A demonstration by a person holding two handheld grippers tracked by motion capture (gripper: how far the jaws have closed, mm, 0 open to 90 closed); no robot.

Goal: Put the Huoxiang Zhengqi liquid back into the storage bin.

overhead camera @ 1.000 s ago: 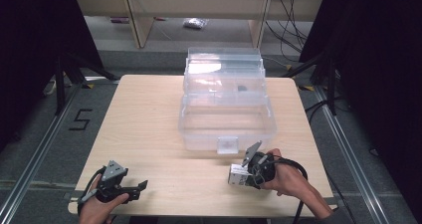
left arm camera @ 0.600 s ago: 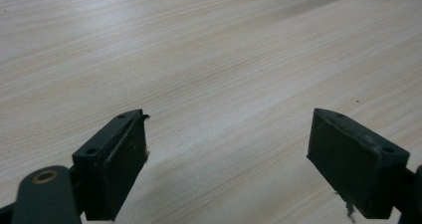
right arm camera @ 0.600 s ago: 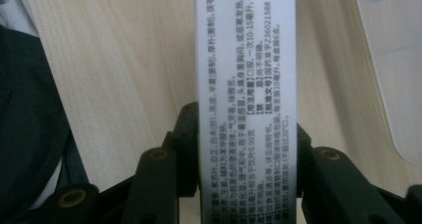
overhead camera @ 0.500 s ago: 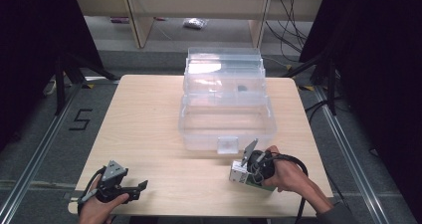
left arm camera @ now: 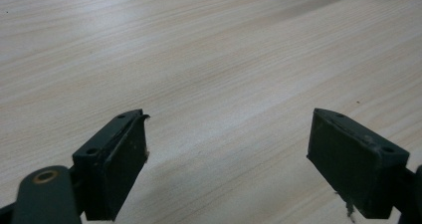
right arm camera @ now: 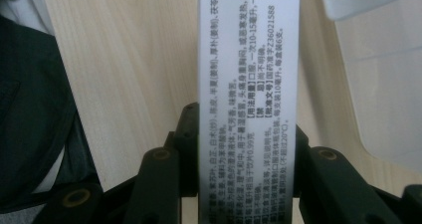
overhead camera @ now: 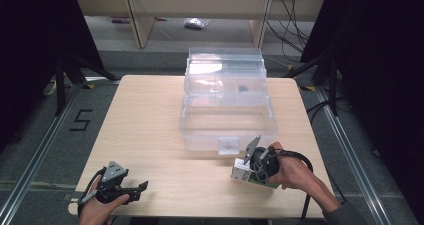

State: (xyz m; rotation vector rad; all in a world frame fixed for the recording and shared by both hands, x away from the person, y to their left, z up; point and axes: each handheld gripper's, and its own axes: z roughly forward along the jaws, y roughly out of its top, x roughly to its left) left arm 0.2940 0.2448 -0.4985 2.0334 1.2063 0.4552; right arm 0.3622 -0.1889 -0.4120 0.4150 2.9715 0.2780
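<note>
Table: a pale wooden table carried everything, with grey floor around it.
Clear box: a large transparent plastic storage box with stepped tiers sat at the middle of the far half of the table, a small latch on its near wall.
Right gripper: the right gripper, held in the person's right hand, lay just in front of the box's near right corner; its jaws were closed against the two sides of a small white cardboard carton printed with black text.
Carton: it stood up between the jaws in the right gripper view, and in the high view lay low over the table beside the box.
Left gripper: the left gripper, in the left hand at the near left edge, had its jaws spread wide with nothing between them, over bare wood.
</note>
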